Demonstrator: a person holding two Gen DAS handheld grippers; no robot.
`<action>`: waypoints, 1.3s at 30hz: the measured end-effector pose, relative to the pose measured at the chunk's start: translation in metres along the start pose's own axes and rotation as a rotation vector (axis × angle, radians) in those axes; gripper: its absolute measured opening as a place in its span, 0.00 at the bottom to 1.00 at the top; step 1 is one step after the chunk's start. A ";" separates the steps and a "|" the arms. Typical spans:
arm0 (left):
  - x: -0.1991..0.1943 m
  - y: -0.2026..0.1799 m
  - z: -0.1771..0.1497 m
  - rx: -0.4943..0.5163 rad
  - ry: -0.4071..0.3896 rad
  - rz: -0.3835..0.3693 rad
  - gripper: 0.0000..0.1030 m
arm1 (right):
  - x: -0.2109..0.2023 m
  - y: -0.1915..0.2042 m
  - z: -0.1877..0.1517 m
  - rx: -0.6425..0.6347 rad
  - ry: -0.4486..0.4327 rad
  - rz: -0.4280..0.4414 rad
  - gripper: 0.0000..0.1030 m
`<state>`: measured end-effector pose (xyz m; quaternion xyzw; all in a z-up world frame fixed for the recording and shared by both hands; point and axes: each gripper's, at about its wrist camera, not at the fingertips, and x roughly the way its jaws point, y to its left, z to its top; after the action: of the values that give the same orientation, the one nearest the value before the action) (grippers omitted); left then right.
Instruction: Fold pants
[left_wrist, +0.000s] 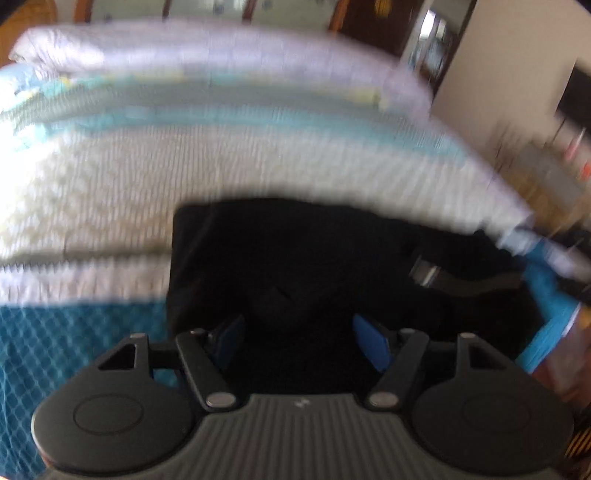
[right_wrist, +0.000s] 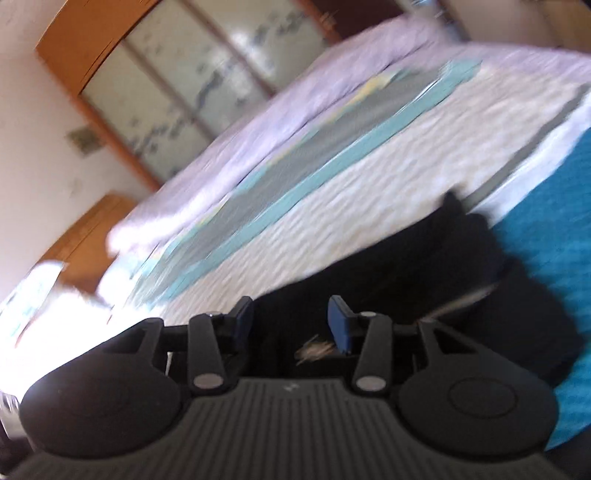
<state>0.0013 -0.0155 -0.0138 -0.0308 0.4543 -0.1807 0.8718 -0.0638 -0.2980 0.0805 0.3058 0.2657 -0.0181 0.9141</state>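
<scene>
The black pants (left_wrist: 314, 251) lie in a dark heap on the striped bed cover (left_wrist: 110, 192), near the bed's front edge. In the left wrist view my left gripper (left_wrist: 301, 338) hangs just above the pants, its blue pads (left_wrist: 371, 343) well apart with nothing pinched between them. The right wrist view shows the pants (right_wrist: 424, 266) stretching away to the right. My right gripper (right_wrist: 291, 321) hovers over their near end, jaws apart, with only dark cloth visible behind the gap. Both views are blurred by motion.
The bed has white, teal and grey stripes, with a lilac quilt (right_wrist: 295, 92) along its far side and a teal quilted sheet (left_wrist: 74, 350) at the front. A wooden wardrobe (right_wrist: 147, 81) stands behind the bed, and furniture (left_wrist: 535, 158) stands to the right.
</scene>
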 end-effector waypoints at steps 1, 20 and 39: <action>0.007 0.000 -0.007 0.021 0.003 0.014 0.64 | -0.008 -0.016 0.006 0.032 -0.021 -0.047 0.54; -0.060 -0.040 0.061 0.001 -0.133 -0.197 0.84 | -0.046 -0.039 -0.018 0.014 0.029 0.000 0.24; -0.028 -0.053 0.104 -0.068 0.000 -0.420 0.12 | -0.033 0.104 -0.062 -0.621 0.000 0.272 0.23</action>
<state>0.0549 -0.0672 0.0812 -0.1542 0.4437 -0.3428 0.8135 -0.1017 -0.1820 0.1126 0.0453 0.2154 0.1859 0.9576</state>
